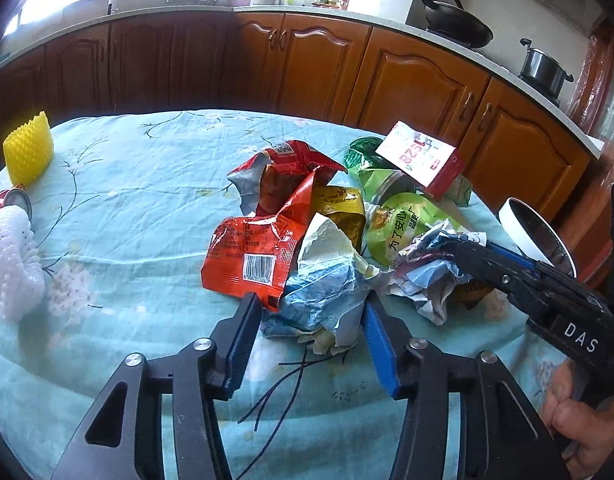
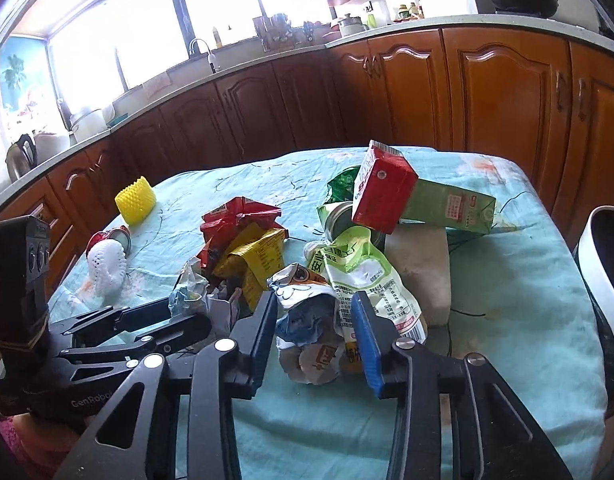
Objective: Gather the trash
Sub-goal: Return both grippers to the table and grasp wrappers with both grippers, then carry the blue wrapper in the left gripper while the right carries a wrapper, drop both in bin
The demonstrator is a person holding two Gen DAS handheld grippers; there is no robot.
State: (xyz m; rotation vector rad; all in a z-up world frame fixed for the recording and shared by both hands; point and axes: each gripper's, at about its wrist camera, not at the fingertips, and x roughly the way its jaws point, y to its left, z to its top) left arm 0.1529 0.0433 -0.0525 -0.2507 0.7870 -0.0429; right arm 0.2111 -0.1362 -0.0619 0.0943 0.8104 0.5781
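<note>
left tongs (image 1: 311, 312) gripping crumpled blue wrapper (image 1: 323, 292) near bench (image 1: 147, 208) middle | right tongs (image 2: 315, 320) gripping crumpled white wrapper (image 2: 307, 332) | both looking light, soft, crushable: pinching the bulk

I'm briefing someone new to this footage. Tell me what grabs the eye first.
A heap of crumpled wrappers fills the middle of the table's pale blue cloth, with a torn red bag brightest among them. Each gripper has a wad between its jaws: the left gripper a blue-and-white crumpled wrapper, the right gripper a crumpled packet. A red carton leans at the heap's far right.
</note>
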